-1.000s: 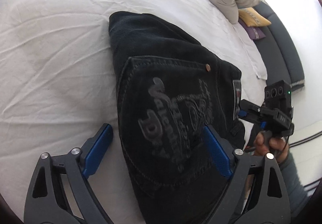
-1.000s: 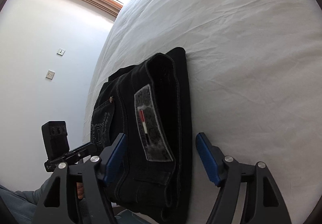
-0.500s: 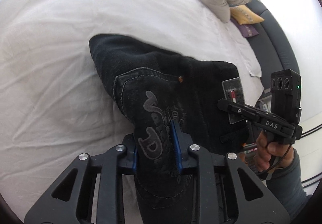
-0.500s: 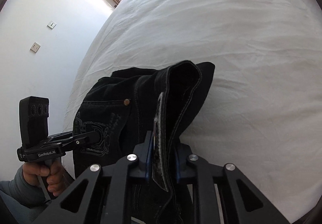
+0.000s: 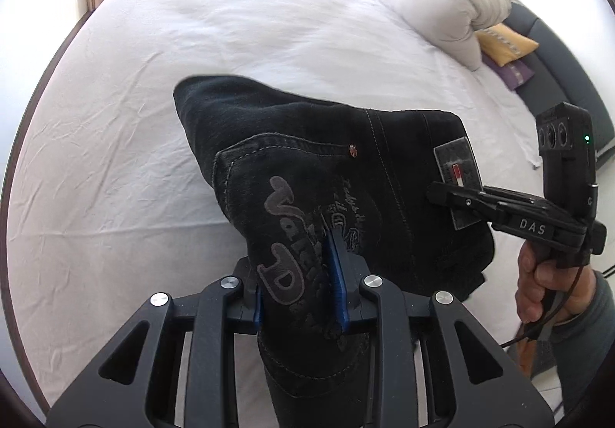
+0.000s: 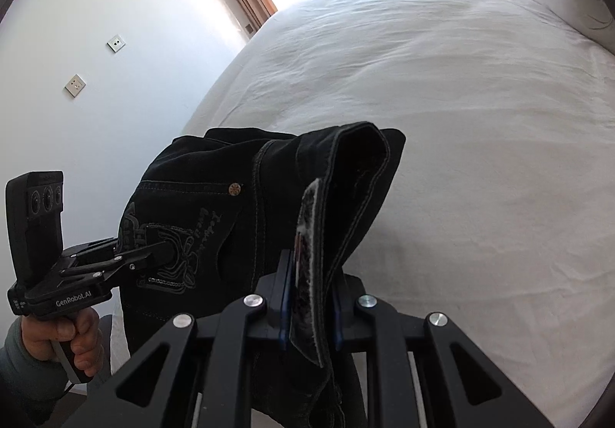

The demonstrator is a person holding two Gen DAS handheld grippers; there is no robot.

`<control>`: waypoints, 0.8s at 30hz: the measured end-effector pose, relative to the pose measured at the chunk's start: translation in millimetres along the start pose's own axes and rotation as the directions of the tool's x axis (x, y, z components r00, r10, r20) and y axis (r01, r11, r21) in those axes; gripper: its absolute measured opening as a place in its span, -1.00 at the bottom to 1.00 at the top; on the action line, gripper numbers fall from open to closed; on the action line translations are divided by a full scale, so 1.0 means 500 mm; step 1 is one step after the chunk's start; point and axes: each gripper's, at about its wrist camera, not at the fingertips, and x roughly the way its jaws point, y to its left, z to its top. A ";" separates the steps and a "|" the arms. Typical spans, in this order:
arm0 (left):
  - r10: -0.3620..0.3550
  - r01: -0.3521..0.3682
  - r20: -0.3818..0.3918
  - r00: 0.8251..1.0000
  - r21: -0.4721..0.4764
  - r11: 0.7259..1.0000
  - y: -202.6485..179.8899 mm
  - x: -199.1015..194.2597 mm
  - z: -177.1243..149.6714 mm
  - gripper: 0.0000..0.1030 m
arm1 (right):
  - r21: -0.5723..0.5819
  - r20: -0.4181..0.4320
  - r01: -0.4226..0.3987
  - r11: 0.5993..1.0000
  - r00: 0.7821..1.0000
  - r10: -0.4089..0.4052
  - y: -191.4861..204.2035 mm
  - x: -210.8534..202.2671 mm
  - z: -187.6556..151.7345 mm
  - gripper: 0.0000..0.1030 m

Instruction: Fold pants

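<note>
Both grippers, left and right, clamp bunched black denim pants, seemingly above creased white sheet.

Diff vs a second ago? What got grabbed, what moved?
Both were open, straddling the folded pants flat on the bed. The left hand-held gripper has since closed on the printed pocket end, and the right hand-held gripper on the waistband at the label patch. The pants have been lifted, bunched, with the far end trailing toward the sheet. The duvet and cushions haven't moved.
</note>
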 end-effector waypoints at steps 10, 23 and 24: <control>0.019 -0.018 0.029 0.999 -0.046 0.999 0.100 0.065 -0.029 0.77 | 0.198 0.003 -0.121 0.973 0.992 0.123 -0.104 0.090 -0.028 0.08; 0.286 -0.347 0.470 0.835 0.047 0.936 -0.063 -0.260 -0.153 1.00 | 0.282 0.237 0.113 0.953 0.954 -0.183 -0.082 -0.145 -0.159 0.52; 0.291 -0.382 0.545 0.786 0.060 0.922 -0.090 -0.306 -0.172 1.00 | 0.257 0.283 0.150 0.955 0.933 -0.223 -0.055 -0.180 -0.171 0.60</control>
